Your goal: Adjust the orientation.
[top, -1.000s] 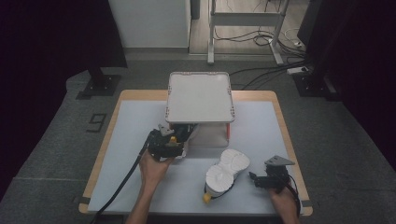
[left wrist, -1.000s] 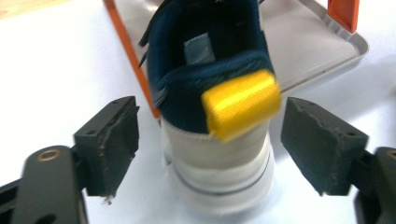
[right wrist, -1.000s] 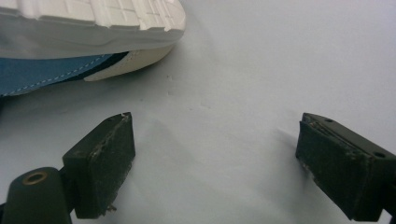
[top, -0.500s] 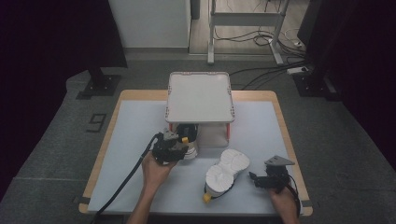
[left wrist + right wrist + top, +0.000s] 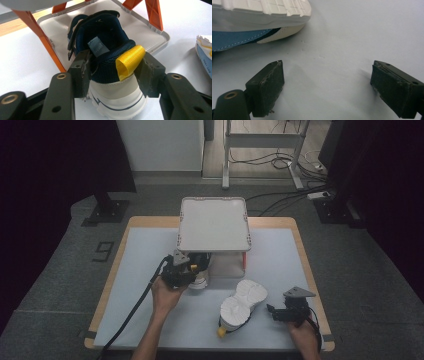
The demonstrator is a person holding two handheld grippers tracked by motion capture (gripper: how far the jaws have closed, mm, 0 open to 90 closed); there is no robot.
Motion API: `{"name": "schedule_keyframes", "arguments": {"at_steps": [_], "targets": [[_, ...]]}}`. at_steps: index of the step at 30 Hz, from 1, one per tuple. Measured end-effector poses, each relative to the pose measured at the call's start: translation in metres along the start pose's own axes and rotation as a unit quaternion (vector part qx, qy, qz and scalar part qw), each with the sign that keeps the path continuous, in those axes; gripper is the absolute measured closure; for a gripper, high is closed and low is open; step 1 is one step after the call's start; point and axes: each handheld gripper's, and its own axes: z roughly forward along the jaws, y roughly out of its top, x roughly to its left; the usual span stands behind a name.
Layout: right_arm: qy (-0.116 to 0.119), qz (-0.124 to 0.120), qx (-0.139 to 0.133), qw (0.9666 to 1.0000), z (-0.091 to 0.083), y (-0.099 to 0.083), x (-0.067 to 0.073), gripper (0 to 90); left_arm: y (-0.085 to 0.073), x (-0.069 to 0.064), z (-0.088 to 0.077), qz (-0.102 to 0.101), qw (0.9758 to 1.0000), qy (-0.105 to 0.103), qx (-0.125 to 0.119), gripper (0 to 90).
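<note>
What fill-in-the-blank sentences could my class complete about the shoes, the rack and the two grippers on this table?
1. The left gripper has just been closing, and its jaws now press the ____ of the upright shoe.
2. The pull loop on that shoe is ____ in colour.
3. The other shoe lies with its white ____ facing up.
4. The right gripper has its jaws ____, with nothing between them.

Missing words: heel; yellow; sole; open

Numeral "9" marked in dark tape on the grey floor (image 5: 103,251), left of the table (image 5: 116,270), no other legible text, label or brand
</note>
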Motion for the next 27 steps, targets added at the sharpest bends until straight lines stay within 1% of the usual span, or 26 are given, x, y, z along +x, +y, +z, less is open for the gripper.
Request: {"name": "schedule_keyframes", "arguments": {"at_steps": [3, 6, 7, 10, 11, 12, 15, 16, 18, 20, 22, 23, 25, 26, 27], "targets": [[0.0, 0.0, 0.0, 1.0, 0.0, 0.0, 0.0, 11.1, 0.002, -0.001, 0.008, 0.004, 1.0, 0.002, -0.004, 49.6], [0.0, 0.0, 0.0, 1.0, 0.0, 0.0, 0.0, 11.2, 0.006, -0.004, 0.016, 0.017, 0.9998, 0.006, -0.005, 50.5], [0.0, 0.0, 0.0, 1.0, 0.0, 0.0, 0.0, 11.1, 0.007, -0.004, 0.018, 0.018, 0.9998, 0.006, -0.003, 50.5], [0.0, 0.0, 0.0, 1.0, 0.0, 0.0, 0.0, 11.1, 0.009, -0.005, 0.02, 0.024, 0.9997, 0.006, -0.004, 51.3], [0.0, 0.0, 0.0, 1.0, 0.0, 0.0, 0.0, 11.2, 0.009, -0.006, 0.021, 0.024, 0.9997, 0.009, -0.004, 51.8], [0.0, 0.0, 0.0, 1.0, 0.0, 0.0, 0.0, 11.1, 0.01, -0.007, 0.021, 0.028, 0.9994, 0.018, -0.005, 53.1], [0.0, 0.0, 0.0, 1.0, 0.0, 0.0, 0.0, 11.1, 0.01, -0.01, 0.021, 0.048, 0.9979, 0.044, -0.005, 62.4], [0.0, 0.0, 0.0, 1.0, 0.0, 0.0, 0.0, 11.2, 0.01, -0.011, 0.022, 0.052, 0.9976, 0.045, -0.006, 64.4], [0.0, 0.0, 0.0, 1.0, 0.0, 0.0, 0.0, 11.2, 0.01, -0.011, 0.023, 0.052, 0.9977, 0.043, -0.006, 64.5], [0.0, 0.0, 0.0, 1.0, 0.0, 0.0, 0.0, 11.2, 0.011, -0.011, 0.024, 0.047, 0.9981, 0.039, -0.01, 63.8], [0.0, 0.001, 0.0, 1.0, 0.0, 0.0, 0.0, 11.1, 0.011, -0.009, 0.024, 0.046, 0.9981, 0.038, -0.013, 59.1], [0.0, 0.001, 0.0, 1.0, 0.0, 0.0, 0.0, 11.2, 0.012, -0.008, 0.025, 0.047, 0.9979, 0.043, -0.013, 53.9], [0.0, 0.001, 0.0, 1.0, 0.0, 0.0, 0.0, 11.1, 0.013, -0.007, 0.027, 0.034, 0.9985, 0.039, -0.019, 47.9], [0.0, 0.0, 0.0, 1.0, 0.0, 0.0, 0.0, 11.2, 0.014, -0.006, 0.028, 0.027, 0.9988, 0.035, -0.021, 46.1], [0.0, 0.0, 0.001, 1.0, 0.0, 0.0, 0.0, 11.1, 0.015, -0.005, 0.03, 0.018, 0.9992, 0.026, -0.023, 46.2]]}}
